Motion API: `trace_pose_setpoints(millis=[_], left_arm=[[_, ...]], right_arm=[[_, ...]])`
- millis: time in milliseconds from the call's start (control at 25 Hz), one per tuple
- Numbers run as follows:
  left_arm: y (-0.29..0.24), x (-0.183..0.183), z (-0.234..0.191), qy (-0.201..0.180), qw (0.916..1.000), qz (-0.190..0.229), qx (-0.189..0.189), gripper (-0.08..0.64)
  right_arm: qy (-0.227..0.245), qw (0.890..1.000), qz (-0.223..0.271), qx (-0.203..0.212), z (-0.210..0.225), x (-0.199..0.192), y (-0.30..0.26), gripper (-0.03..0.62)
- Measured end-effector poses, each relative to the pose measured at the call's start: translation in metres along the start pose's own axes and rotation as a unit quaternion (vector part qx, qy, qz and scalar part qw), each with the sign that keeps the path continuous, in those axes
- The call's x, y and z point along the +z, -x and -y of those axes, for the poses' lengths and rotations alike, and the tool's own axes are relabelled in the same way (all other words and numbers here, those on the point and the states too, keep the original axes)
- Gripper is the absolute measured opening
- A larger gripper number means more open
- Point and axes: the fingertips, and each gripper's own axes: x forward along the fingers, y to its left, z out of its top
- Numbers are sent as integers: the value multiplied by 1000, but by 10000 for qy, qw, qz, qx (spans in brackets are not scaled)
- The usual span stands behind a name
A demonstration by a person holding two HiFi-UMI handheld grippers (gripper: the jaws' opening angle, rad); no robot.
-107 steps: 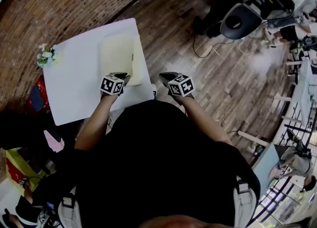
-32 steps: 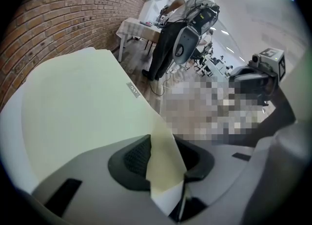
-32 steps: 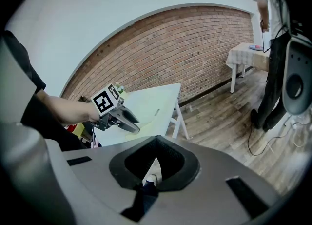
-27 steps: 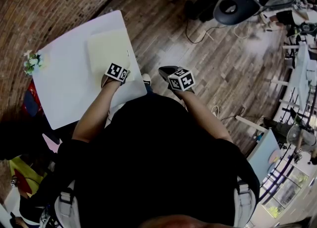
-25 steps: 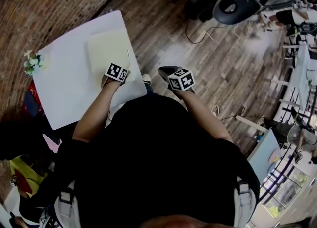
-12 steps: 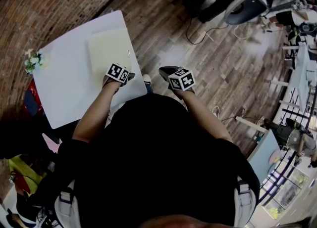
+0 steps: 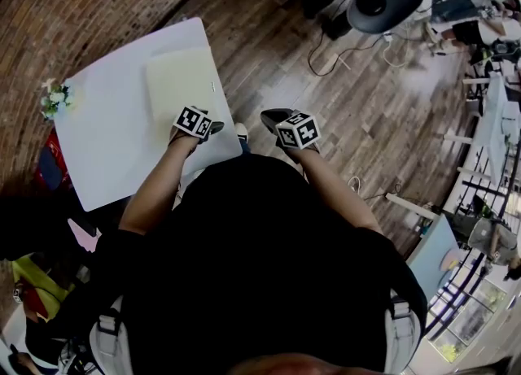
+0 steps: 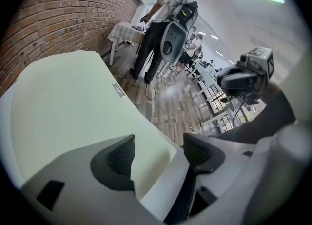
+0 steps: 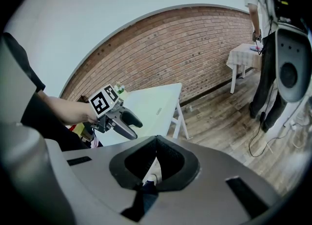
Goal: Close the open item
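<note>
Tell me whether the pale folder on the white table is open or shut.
Shut. The pale folder lies as one flat slab on the white table, with no cover raised.

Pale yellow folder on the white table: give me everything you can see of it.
The folder is a thin, pale yellow-green rectangle, matte like card or plastic, with a small grey label at its right edge. It lies closed and flat on the white table, toward the table's far right corner. The left gripper hovers over its near corner; its jaws have just been opening and stand apart, not gripping it. Nothing else rests on it.
</note>
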Motion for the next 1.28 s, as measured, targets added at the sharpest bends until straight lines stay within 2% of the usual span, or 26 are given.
trace_pose_setpoints(millis=[200, 480, 600, 880, 1080, 1280], left_arm=[[2, 1, 2, 15, 9999, 118, -54, 321], [15, 3, 6, 156, 9984, 447, -324, 322], [22, 4, 9, 122, 9977, 564, -345, 282], [44, 6, 8, 121, 9953, 915, -285, 239], [65, 6, 4, -17, 9932, 1162, 15, 206], [86, 5, -2, -2, 9891, 1465, 134, 182]], right_arm=[[46, 10000, 10, 12, -4, 3, -1, 21], [120, 9999, 14, 53, -14, 9, -7, 21], [155, 9999, 17, 71, -17, 10, -7, 21], [229, 9997, 59, 110, -25, 17, -10, 21], [271, 9995, 91, 161, -34, 21, -13, 21], [329, 9992, 93, 213, -42, 25, -20, 21]])
